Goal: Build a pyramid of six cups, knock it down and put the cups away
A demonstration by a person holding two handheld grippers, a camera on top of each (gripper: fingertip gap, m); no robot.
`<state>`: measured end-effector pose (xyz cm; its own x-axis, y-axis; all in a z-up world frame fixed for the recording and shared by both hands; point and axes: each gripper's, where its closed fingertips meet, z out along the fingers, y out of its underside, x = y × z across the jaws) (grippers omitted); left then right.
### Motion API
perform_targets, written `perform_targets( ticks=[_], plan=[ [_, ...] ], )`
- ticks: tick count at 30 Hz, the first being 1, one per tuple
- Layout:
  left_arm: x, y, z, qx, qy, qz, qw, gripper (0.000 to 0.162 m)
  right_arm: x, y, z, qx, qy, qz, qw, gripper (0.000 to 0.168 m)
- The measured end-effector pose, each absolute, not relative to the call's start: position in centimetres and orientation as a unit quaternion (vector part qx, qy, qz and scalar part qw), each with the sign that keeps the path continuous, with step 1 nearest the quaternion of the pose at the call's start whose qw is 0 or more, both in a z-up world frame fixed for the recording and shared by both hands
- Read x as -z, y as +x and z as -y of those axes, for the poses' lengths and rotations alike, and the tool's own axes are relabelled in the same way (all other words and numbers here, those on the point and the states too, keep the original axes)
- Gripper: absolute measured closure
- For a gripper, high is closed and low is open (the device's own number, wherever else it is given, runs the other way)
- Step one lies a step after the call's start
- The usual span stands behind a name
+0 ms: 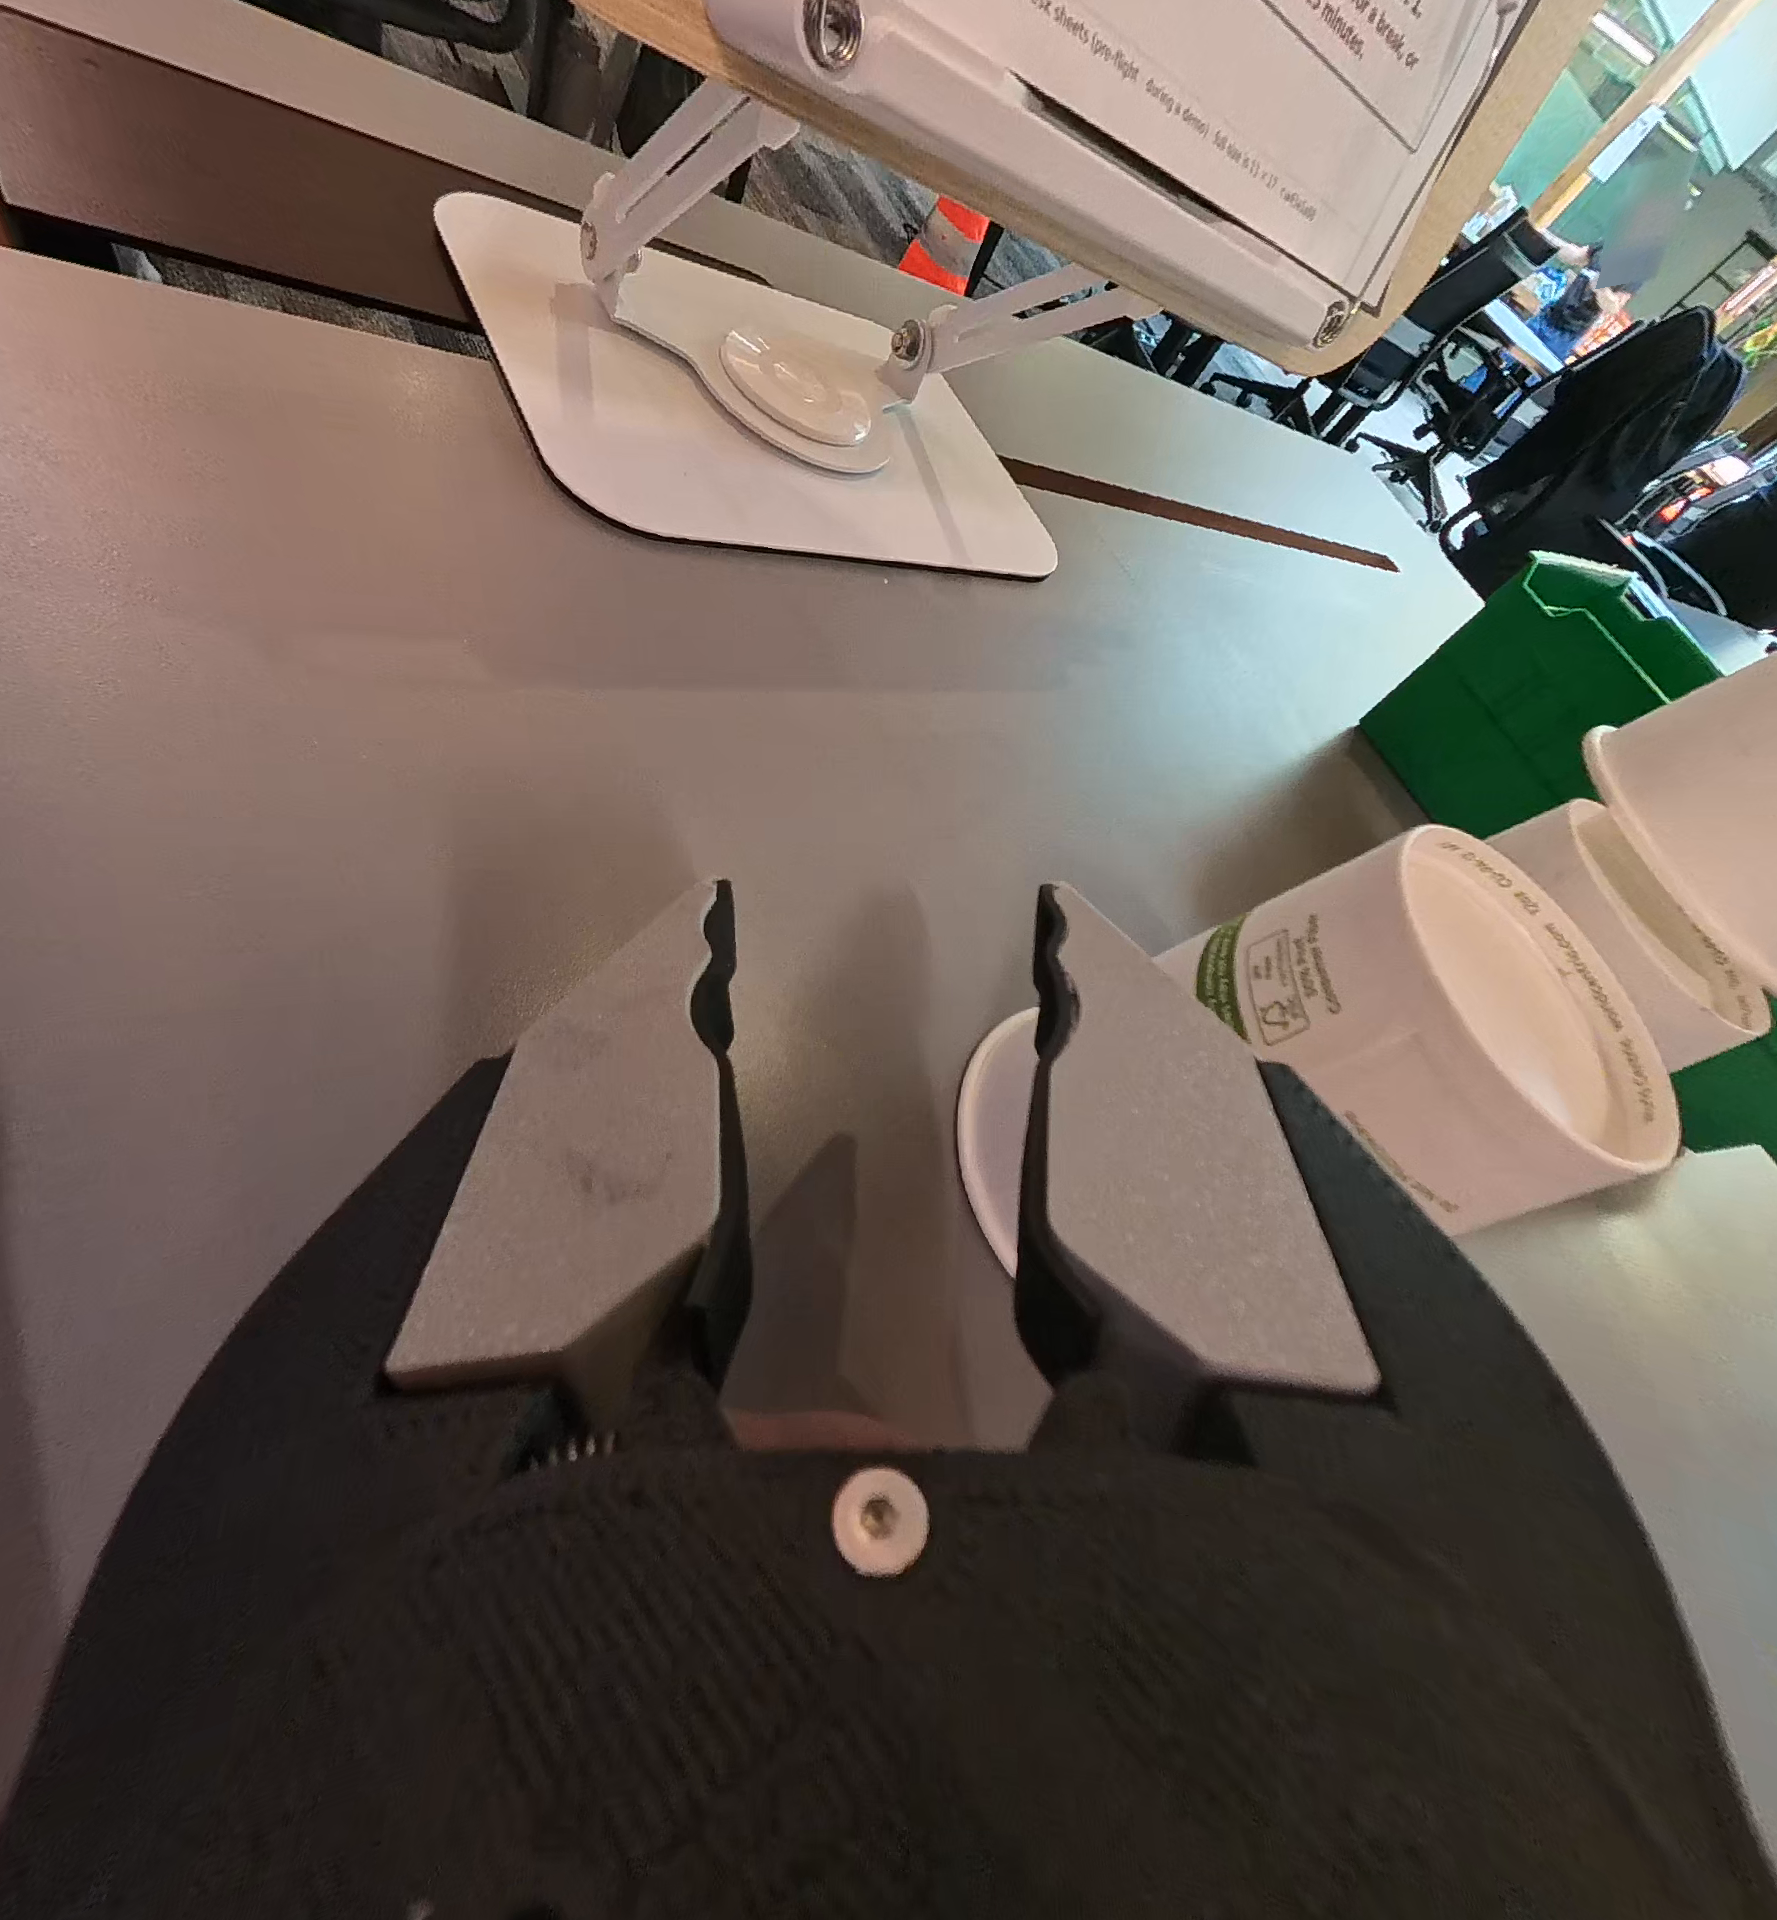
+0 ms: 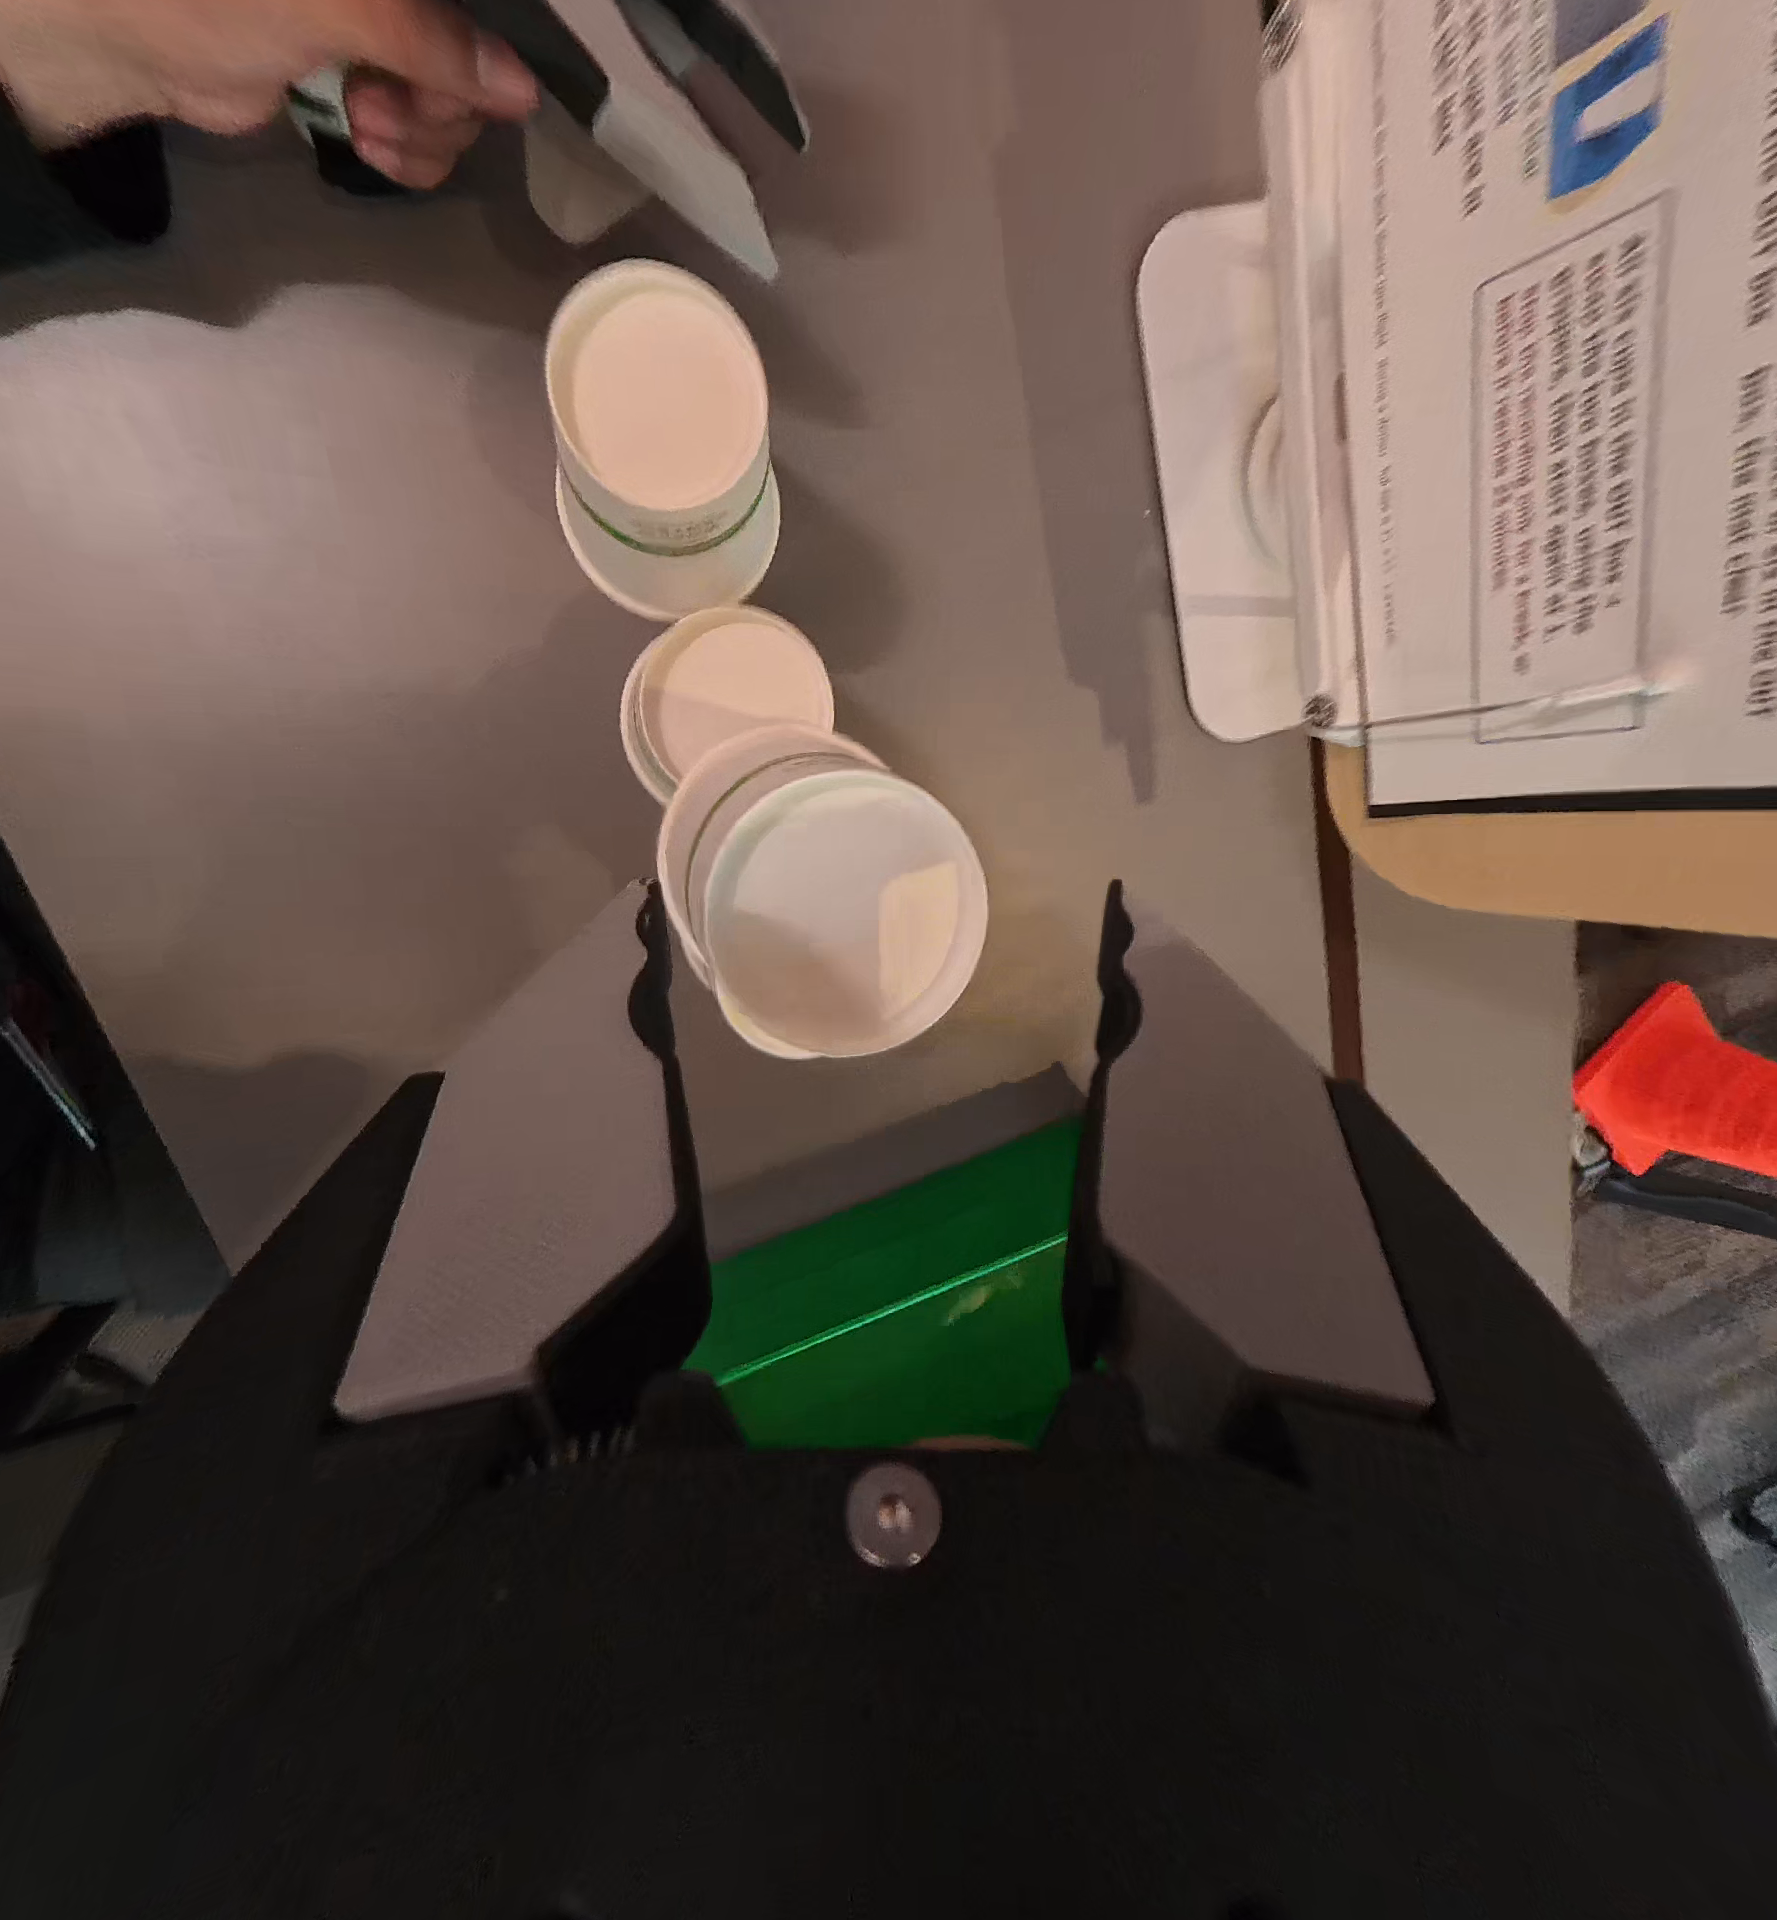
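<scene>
Several white paper cups with green bands stand upside down in a row on the grey table (image 2: 240, 644). In the right wrist view I see one (image 2: 660, 416), a second (image 2: 728, 696), and a third (image 2: 832, 914) that is nearer the camera and blurred. My right gripper (image 2: 882, 904) is open above that third cup, not touching it. My left gripper (image 1: 886, 899) is open and low over the table. A cup (image 1: 988, 1143) is partly hidden behind its right finger. More cups (image 1: 1435, 1018) lean at its right, one (image 1: 1746, 831) higher.
A green bin (image 2: 894, 1299) lies under my right gripper and shows in the left wrist view (image 1: 1538, 707). A white stand base (image 1: 738, 395) carries a board with a printed sheet (image 2: 1590, 416). A hand (image 2: 240, 62) holds the left gripper (image 2: 655, 135). An orange cone (image 2: 1694, 1101) lies on the floor. About 30 centimetres separates my left fingertips from my right.
</scene>
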<state>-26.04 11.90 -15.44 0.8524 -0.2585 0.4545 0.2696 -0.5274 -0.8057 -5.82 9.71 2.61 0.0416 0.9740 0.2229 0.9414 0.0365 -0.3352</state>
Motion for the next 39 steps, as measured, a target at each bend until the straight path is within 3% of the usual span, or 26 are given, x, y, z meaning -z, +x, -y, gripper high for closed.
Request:
perform_targets(
  ticks=[8, 11, 15, 21, 22, 32, 36, 39],
  plan=[
    [15.5, -26.0, -11.9, 0.268, -0.832, 0.001, 0.486, 0.106, -11.2, -9.6, -2.0, -0.194, -0.606, 0.615, 0.466, 0.1],
    [15.4, -25.9, -11.8, 0.261, -0.833, -0.004, 0.488, 0.106, -7.9, -11.4, 3.5, -0.267, -0.566, 0.605, 0.493, 0.108],
    [15.3, -25.9, -11.7, 0.246, -0.835, -0.011, 0.492, 0.106, 0.8, -14.4, 6.2, -0.295, -0.538, 0.589, 0.527, 0.121],
    [14.0, -25.8, -11.3, 0.218, -0.833, -0.028, 0.508, 0.105, 13.8, -17.1, 4.2, -0.314, -0.605, 0.579, 0.447, 0.109],
    [13.0, -25.8, -11.1, 0.208, -0.825, -0.032, 0.524, 0.105, 14.7, -17.2, 4.6, -0.316, -0.618, 0.585, 0.418, 0.1],
    [-1.3, -31.0, -4.3, 0.027, -0.661, 0.009, 0.75, 0.1, 16.4, -18.0, 7.5, -0.332, -0.605, 0.614, 0.382, 0.106],
    [-3.1, -35.2, -1.7, -0.024, -0.635, 0.053, 0.77, 0.104, 17.4, -18.2, 7.8, -0.328, -0.607, 0.622, 0.37, 0.108],
    [-2.4, -37.3, -1.5, -0.051, -0.681, 0.046, 0.729, 0.104, 17.9, -18.3, 8.0, -0.328, -0.609, 0.628, 0.357, 0.11]
  ],
)
